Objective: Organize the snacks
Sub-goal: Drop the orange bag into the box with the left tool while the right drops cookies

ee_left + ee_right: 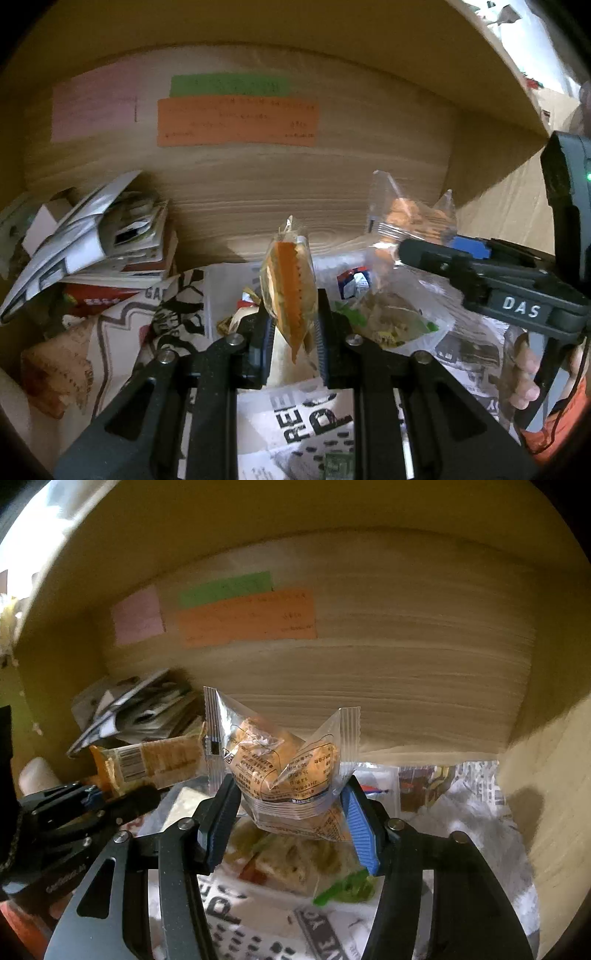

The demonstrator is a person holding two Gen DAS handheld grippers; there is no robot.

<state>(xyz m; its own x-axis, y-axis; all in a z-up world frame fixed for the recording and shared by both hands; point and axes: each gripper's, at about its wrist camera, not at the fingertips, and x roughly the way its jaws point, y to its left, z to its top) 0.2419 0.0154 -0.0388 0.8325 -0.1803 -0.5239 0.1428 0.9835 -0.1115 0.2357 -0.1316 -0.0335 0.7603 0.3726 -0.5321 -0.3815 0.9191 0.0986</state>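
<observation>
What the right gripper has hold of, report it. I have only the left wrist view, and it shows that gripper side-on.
Observer: The right gripper is shut on a clear packet of orange-brown pieces. Both pads press its lower part, and the packet is creased into a V between them.
Operator: Now check the side of my orange packet that faces away from me.
Observer: The orange packet held in the left gripper has a barcode on that side, close to the gripped end.
</observation>
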